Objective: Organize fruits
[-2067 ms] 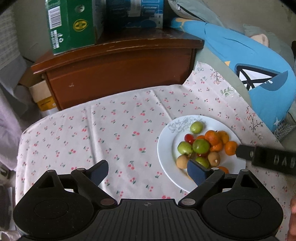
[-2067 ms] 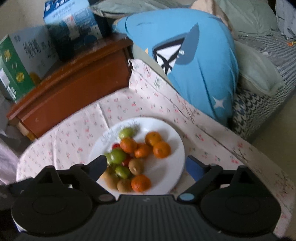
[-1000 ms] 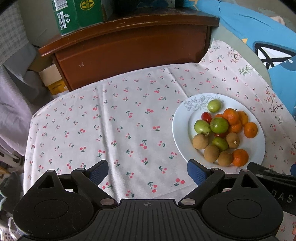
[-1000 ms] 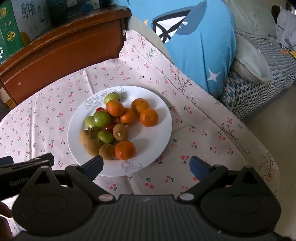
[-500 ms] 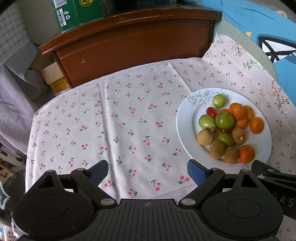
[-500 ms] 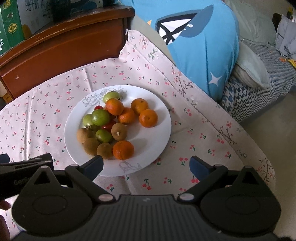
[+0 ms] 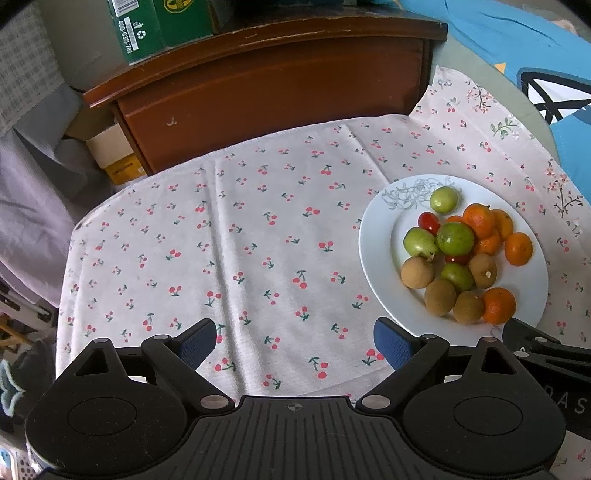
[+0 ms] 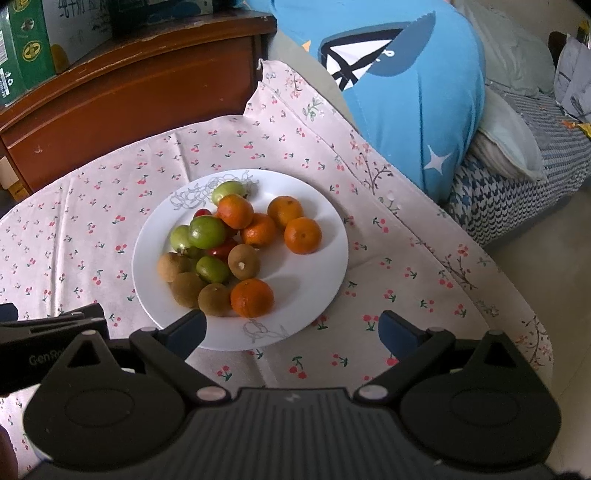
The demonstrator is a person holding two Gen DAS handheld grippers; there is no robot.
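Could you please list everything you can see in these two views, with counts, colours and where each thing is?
plate: one, white, on the tablecloth.
oranges: five, orange, on the plate, four at its far right, one near.
green fruits: four, green, on the plate's left and far side.
brown fruits: four, brown, near side of the pile.
red fruits: two showing, red, tucked among the pile.
tablecloth: one, pale with cherry print, over the table.
cabinet: one, brown wood, behind the table.
green carton: one, on the cabinet.
blue cushion: one, right of the table.
left gripper: black, open, above bare cloth.
right gripper: black, open, over the plate's near rim.
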